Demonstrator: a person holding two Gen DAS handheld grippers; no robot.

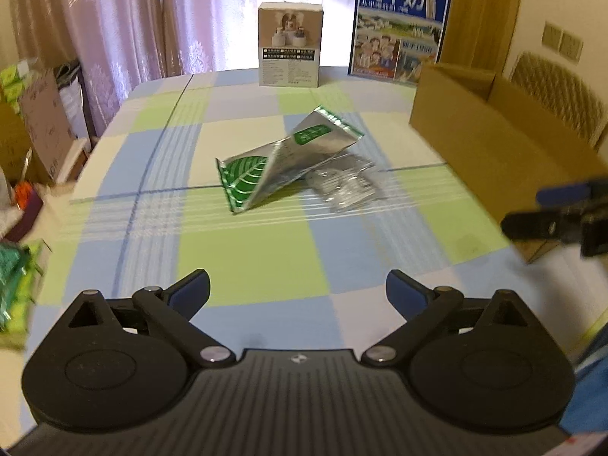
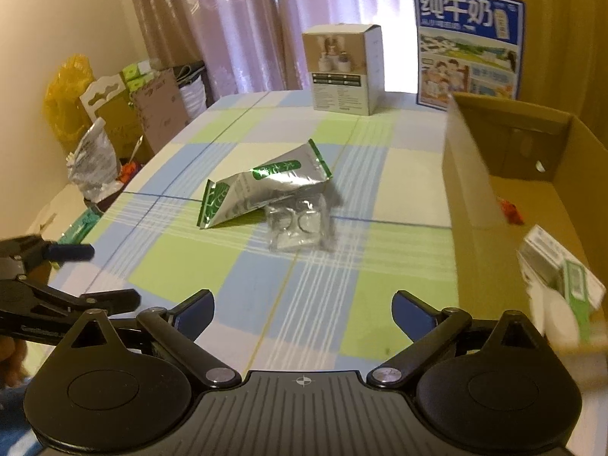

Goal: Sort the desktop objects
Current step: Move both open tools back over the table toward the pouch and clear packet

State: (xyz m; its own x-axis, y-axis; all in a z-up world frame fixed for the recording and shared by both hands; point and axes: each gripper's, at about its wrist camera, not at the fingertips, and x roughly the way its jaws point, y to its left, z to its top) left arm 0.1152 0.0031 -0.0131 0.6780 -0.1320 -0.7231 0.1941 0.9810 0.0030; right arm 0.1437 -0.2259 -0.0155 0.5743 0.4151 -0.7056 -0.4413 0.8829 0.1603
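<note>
The left gripper (image 1: 298, 290) hangs above the near part of the table with its 2 blue-tipped fingers (image 1: 192, 290) spread wide and nothing between them. The right gripper (image 2: 303, 309) is spread just as wide and also holds nothing; it sits close to the front corner of the cardboard box (image 2: 505, 205).

Ahead of both, near the middle of the checked tablecloth (image 1: 247, 262), lies a silver pouch (image 1: 281, 159) with a green leaf print. It is tilted, one end propped up and resting over a clear plastic wrapper (image 1: 344, 186) that lies flat on the cloth just to its right. In the right wrist view the pouch (image 2: 262, 186) leans across the top of the wrapper (image 2: 298, 228), touching it.

The open cardboard box (image 1: 482, 144) stands at the right side of the table, well apart from the pouch. Inside it the right wrist view shows a small red item (image 2: 511, 209) on the floor of the box and a blurred white and green packet (image 2: 560, 288) at the near end.

At the far edge of the table stand a small grey carton (image 1: 290, 45) and, to its right, a blue milk case (image 1: 399, 30) with large white characters. Pink curtains (image 1: 159, 19) hang behind them. Beside the table on the left is a heap of boxes and bags (image 2: 114, 121).
</note>
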